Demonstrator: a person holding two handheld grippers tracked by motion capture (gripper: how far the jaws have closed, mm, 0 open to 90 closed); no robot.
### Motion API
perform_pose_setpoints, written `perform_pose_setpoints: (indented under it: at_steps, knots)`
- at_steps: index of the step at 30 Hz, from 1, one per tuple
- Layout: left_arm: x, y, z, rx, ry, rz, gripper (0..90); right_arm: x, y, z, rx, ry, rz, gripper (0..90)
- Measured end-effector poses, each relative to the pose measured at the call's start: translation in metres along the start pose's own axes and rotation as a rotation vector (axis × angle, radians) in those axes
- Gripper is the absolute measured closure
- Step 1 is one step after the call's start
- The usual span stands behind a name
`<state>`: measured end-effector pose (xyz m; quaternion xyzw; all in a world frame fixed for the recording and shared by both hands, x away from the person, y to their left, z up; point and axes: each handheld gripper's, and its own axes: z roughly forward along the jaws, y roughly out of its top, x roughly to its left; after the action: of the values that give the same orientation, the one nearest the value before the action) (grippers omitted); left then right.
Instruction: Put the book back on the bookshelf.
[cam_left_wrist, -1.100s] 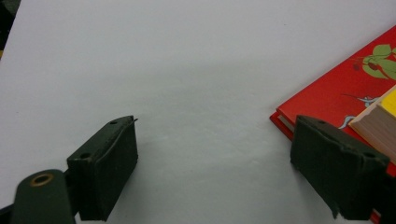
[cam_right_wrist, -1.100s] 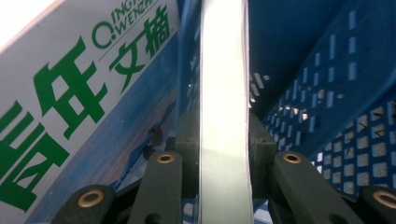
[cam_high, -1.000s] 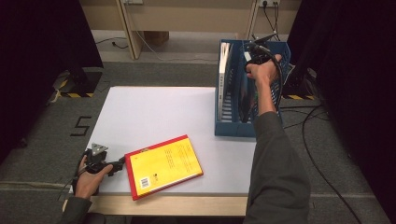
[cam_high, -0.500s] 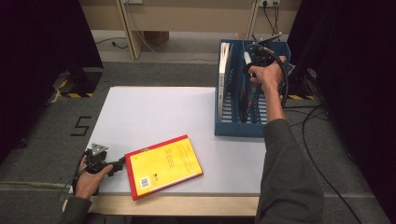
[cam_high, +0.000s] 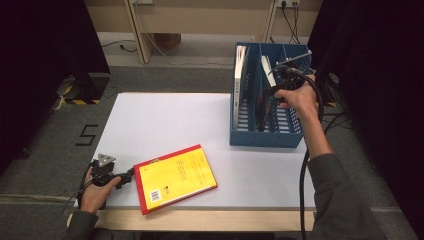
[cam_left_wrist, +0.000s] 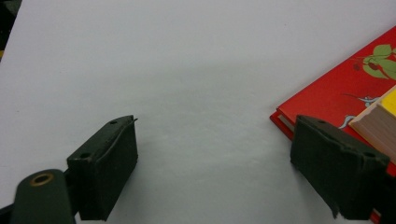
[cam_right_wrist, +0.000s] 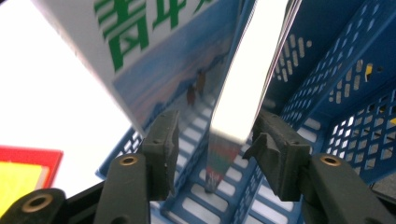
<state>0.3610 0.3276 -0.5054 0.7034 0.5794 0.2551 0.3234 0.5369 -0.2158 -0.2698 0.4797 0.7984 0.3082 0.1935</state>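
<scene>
My right gripper (cam_high: 272, 92) is up at the blue file rack (cam_high: 265, 137) on the far right part of the table, and its jaws have just been opening. In the right gripper view they stand either side of a thin book (cam_right_wrist: 243, 93) that leans upright in the rack's middle slot, but the pads are clear of it on both sides, so nothing is pinched. A second book with green lettering (cam_right_wrist: 140, 51) leans in the slot beside it, near the rack's left wall.

My left gripper (cam_high: 125, 177) rests low on the near left corner of the white table (cam_high: 165, 120), jaws spread wide and empty. In the left gripper view, one pad (cam_left_wrist: 105, 163) sits on bare tabletop while the other lies just by the corner of the red and yellow book (cam_high: 175, 177). That book lies flat near the front edge, turned at a slant, its red spine side towards my left hand (cam_high: 92, 187).

The tabletop is plain white with a pale wooden strip along the front. Around it the floor is grey carpet, with a dark number five (cam_high: 87, 135) marked to the left of the table. Black curtains (cam_high: 45, 60) hang on both sides, and a pale wooden frame (cam_high: 137, 30) with sockets and cables stands along the back wall. A black cable (cam_high: 302, 190) trails from my right gripper down beside my sleeve.
</scene>
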Motion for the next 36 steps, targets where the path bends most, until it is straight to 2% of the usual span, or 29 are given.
perform_pose_setpoints:
  at_steps: [5, 8, 13, 15, 20, 24, 28, 36]
  knots:
    - [0.000, 0.000, 0.000, -0.002, 0.000, -0.002, 14.0, -0.002, -0.015, 0.004, 0.000, 0.020, -0.025, 62.1]
    - [0.000, 0.000, 0.000, -0.002, 0.000, -0.002, 13.9, -0.004, -0.020, 0.008, -0.010, 0.016, -0.037, 66.5]
    - [0.000, 0.000, 0.000, -0.002, 0.000, -0.002, 14.0, -0.005, -0.025, 0.020, 0.003, -0.003, -0.045, 70.1]
    - [0.000, 0.000, 0.000, -0.002, 0.000, -0.001, 14.0, -0.004, -0.024, 0.026, -0.002, -0.009, -0.041, 69.4]
    - [0.000, 0.000, 0.000, -0.002, 0.000, -0.002, 14.0, 0.000, -0.017, 0.035, -0.014, 0.018, -0.032, 68.1]
    - [0.000, 0.000, 0.000, -0.001, 0.000, -0.001, 14.0, 0.002, -0.010, 0.042, -0.013, -0.001, -0.029, 68.1]
    - [0.000, 0.000, 0.000, -0.001, 0.000, -0.002, 13.9, -0.002, -0.006, 0.047, -0.010, -0.030, -0.022, 68.2]
    - [0.000, 0.000, 0.000, -0.001, 0.000, -0.002, 14.0, -0.004, -0.002, 0.054, -0.027, -0.026, -0.002, 67.1]
